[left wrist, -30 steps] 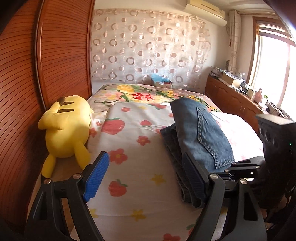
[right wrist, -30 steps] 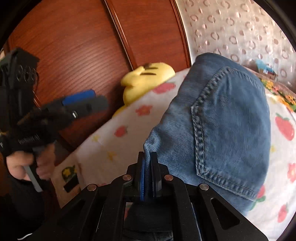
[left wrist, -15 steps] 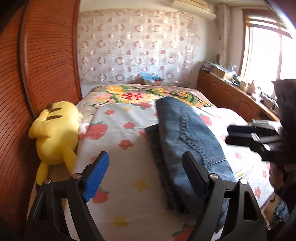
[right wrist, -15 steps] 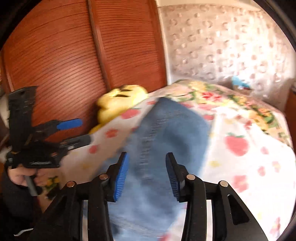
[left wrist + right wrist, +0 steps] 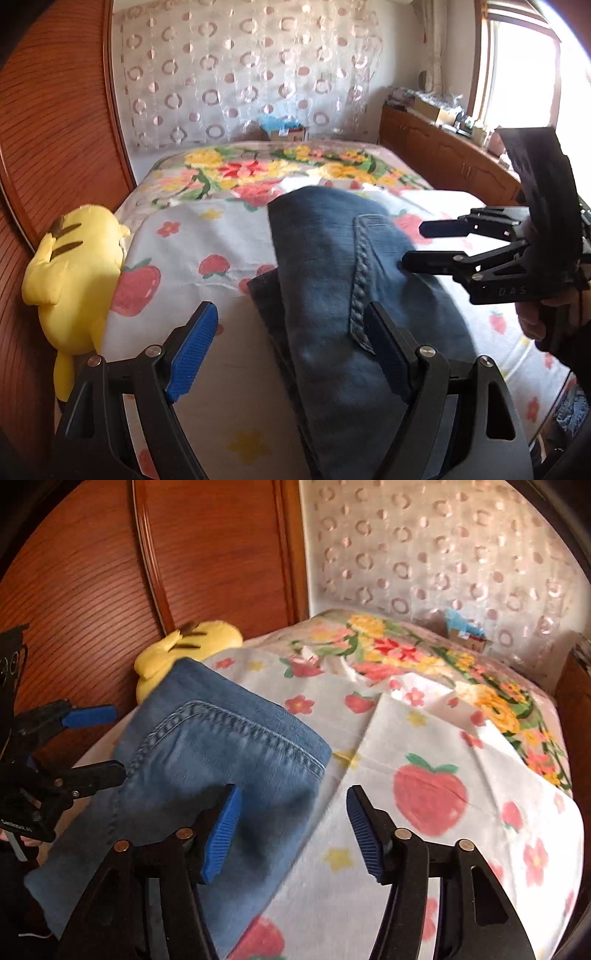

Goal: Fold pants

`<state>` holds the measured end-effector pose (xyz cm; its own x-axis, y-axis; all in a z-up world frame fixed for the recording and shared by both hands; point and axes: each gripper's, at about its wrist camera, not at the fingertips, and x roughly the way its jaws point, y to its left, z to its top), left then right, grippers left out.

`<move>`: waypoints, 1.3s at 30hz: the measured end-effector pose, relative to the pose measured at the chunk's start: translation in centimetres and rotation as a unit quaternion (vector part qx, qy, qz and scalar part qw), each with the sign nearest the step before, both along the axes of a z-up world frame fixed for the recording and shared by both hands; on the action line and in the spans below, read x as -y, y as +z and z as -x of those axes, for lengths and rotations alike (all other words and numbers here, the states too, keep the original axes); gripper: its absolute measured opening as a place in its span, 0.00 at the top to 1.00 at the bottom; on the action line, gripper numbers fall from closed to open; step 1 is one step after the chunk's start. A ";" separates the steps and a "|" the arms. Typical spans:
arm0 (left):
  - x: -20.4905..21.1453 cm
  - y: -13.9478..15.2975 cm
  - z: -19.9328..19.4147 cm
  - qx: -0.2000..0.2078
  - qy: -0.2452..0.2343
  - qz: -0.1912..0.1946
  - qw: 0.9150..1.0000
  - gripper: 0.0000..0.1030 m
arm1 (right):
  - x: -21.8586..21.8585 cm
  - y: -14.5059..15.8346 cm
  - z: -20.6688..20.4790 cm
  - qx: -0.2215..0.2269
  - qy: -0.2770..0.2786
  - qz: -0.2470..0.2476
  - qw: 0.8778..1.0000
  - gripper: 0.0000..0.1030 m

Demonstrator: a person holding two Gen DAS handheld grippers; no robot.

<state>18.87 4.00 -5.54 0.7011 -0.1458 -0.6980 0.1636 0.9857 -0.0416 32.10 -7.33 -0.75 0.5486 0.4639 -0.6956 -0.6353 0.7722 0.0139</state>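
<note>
Folded jeans (image 5: 332,280) lying on a strawberry-print bed (image 5: 424,738); right gripper (image 5: 293,830) fingers just opened and empty, left gripper (image 5: 291,350) fingers spread wide, gripping nothing.

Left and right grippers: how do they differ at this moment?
The left gripper stands wider open than the right gripper, whose fingers have just been opening. The left gripper straddles an edge of the folded blue denim jeans near the back pocket; the right gripper hangs over the jeans' edge and the white strawberry-print bedsheet. Both have blue-padded fingers, and neither grips anything.
</note>
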 end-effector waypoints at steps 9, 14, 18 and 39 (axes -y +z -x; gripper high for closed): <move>-1.7 -4.4 -1.7 -0.051 0.006 0.036 0.998 0.20 | -1.0 -3.3 -6.0 -0.081 0.048 -0.063 0.994 0.32; -1.4 -4.2 -1.7 -0.051 0.002 0.046 0.998 0.23 | -1.8 -4.1 -6.9 -0.092 0.072 -0.087 0.989 0.36; -0.8 -3.9 -1.6 -0.047 -0.003 0.046 0.998 0.32 | -2.1 -4.3 -7.2 -0.095 0.082 -0.088 0.988 0.40; -7.8 3.6 4.3 0.068 0.043 0.111 0.990 0.82 | -6.7 6.3 -1.9 -0.019 0.190 -0.096 0.977 0.78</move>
<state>14.55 11.81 -1.96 0.8035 -0.2204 -0.5530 0.0976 0.9651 -0.2429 33.98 -0.68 5.55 0.2867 0.7527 -0.5927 -0.8717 0.4616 0.1646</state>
